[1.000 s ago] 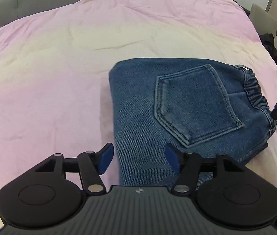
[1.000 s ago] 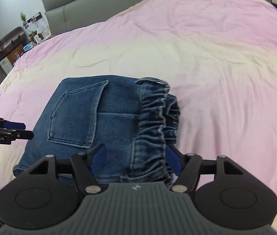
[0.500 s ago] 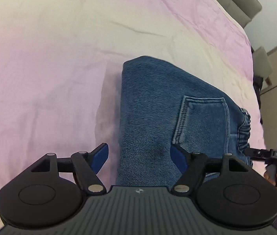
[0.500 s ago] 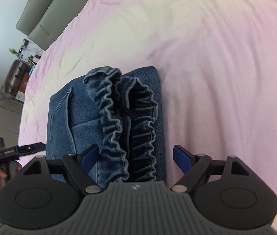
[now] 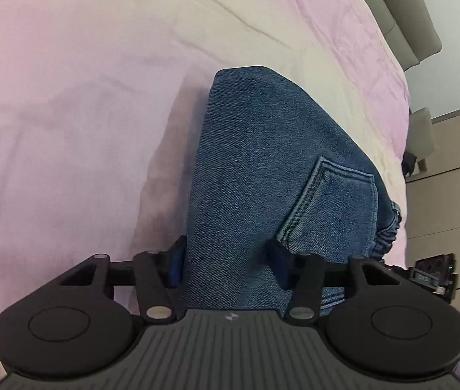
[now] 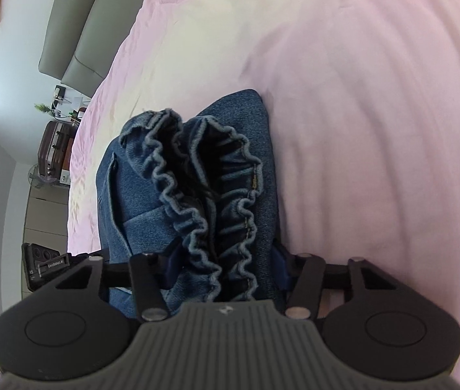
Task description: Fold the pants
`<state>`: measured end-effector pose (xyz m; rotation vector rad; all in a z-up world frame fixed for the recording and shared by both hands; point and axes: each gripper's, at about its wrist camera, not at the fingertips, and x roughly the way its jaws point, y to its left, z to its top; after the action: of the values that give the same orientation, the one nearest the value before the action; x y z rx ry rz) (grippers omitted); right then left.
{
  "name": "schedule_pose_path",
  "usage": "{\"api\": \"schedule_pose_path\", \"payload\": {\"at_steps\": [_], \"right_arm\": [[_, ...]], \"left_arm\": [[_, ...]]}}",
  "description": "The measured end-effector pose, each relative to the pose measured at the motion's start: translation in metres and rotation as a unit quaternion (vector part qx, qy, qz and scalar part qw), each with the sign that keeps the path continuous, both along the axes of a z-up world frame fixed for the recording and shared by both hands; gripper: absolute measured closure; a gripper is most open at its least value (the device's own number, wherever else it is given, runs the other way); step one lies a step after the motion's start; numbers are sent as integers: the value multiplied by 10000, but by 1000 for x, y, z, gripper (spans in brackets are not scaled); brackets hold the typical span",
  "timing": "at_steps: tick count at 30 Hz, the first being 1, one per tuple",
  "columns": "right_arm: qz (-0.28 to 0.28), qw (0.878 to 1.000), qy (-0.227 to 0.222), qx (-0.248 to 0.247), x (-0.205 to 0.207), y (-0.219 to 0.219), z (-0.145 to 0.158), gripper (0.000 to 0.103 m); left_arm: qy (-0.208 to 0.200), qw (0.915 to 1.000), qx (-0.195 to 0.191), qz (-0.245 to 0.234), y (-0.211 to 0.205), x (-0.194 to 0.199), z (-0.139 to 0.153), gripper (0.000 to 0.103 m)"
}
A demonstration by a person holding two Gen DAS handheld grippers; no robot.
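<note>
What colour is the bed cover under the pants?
Pale pink with cream patches; the bed cover shows best in the left wrist view, beside the blue denim pants.

Open bedspread (image 5: 83,113) around pants (image 5: 262,169).

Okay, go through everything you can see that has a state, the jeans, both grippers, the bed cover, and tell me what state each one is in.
jeans: folded into a compact bundle on the bed, back pocket on top.
waistband: elastic, ruffled, gaping at the bundle's end.
left gripper: jaws around the folded end, pads against the denim.
right gripper: jaws around the waistband end, pads against the denim.
bed cover: spread out, lightly wrinkled.
</note>
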<state>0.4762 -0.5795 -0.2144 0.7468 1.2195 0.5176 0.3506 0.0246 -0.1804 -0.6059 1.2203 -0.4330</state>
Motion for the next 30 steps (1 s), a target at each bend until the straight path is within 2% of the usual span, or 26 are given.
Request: {"api": "schedule_pose_path", "payload": {"at_steps": [1, 3, 6, 14, 18, 23, 27, 30], "right_arm": [[25, 9999, -52, -111, 0, 3, 6, 56], [71, 9995, -144, -274, -1, 11, 17, 61], [73, 9987, -248, -438, -5, 18, 36, 66], [169, 9954, -714, -614, -30, 42, 109, 68], [246, 9938, -953, -517, -42, 71, 143, 68], [468, 9914, -1176, -317, -52, 136, 169, 68], [645, 9913, -1148, -49, -54, 198, 167, 68], [765, 9913, -1069, 115, -54, 244, 158, 68]], "left_arm": [[-77, 9999, 104, -52, -3, -1, 5, 54], [-120, 9998, 166, -59, -6, -2, 13, 67], [-214, 9995, 222, -73, -7, -5, 27, 75], [-693, 9972, 244, -114, 20, -29, 84, 77], [-967, 9947, 338, -18, 60, -50, 118, 77], [-1148, 9914, 592, 201, 122, -66, 154, 77], [-1218, 9872, 957, 381, 179, -78, 174, 77], [-1175, 9852, 1139, 514, 219, -83, 178, 77]]}}
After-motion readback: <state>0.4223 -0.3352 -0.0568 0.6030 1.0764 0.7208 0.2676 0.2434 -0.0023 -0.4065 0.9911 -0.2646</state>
